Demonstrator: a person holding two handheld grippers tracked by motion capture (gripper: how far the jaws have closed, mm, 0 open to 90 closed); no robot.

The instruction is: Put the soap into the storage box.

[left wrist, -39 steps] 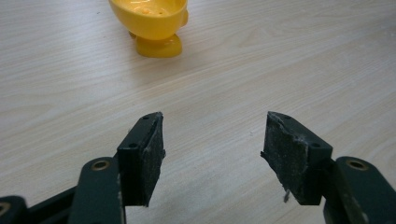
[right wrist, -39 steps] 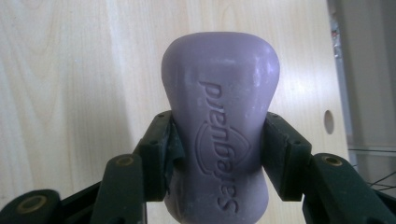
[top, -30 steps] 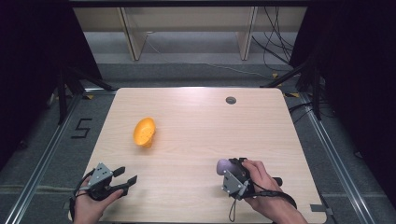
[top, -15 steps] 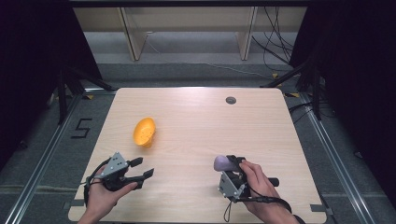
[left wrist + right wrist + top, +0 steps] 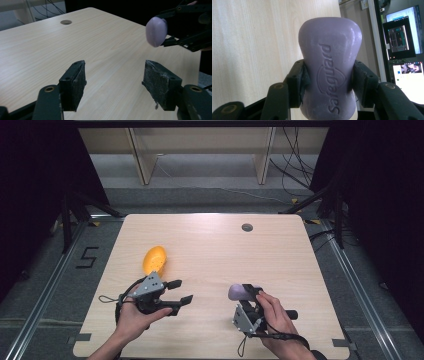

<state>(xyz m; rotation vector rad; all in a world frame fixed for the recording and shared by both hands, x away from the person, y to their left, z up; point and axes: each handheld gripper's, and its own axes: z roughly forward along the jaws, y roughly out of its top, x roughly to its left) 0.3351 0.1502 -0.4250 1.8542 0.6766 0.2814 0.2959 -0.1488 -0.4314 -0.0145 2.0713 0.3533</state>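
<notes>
Two grippers are at work over the near half of the wooden table; the right gripper pinches a lilac bar of soap across its narrow middle, lettered face toward its own camera, and the bar stands well clear of the jaw tips, held above the tabletop near the front edge; the left gripper holds nothing, its jaws spread wide, aimed across the table at the soap, which the left gripper view shows up and to the right of its line, some way off. The step in hand looks like a handover of the soap from right to left, and to do it well the left gripper should be lifted and swung until the free, rounded end of the bar sits squarely between its pads; it should close on the flat faces rather than the curved edges, since soap is slick and a skewed pinch could squirt it out; the right gripper should let go only once the left has a firm hold. An orange, mango-like fruit lies on the table just beyond the left gripper, apart from it; a round cable hole sits near the far edge.
</notes>
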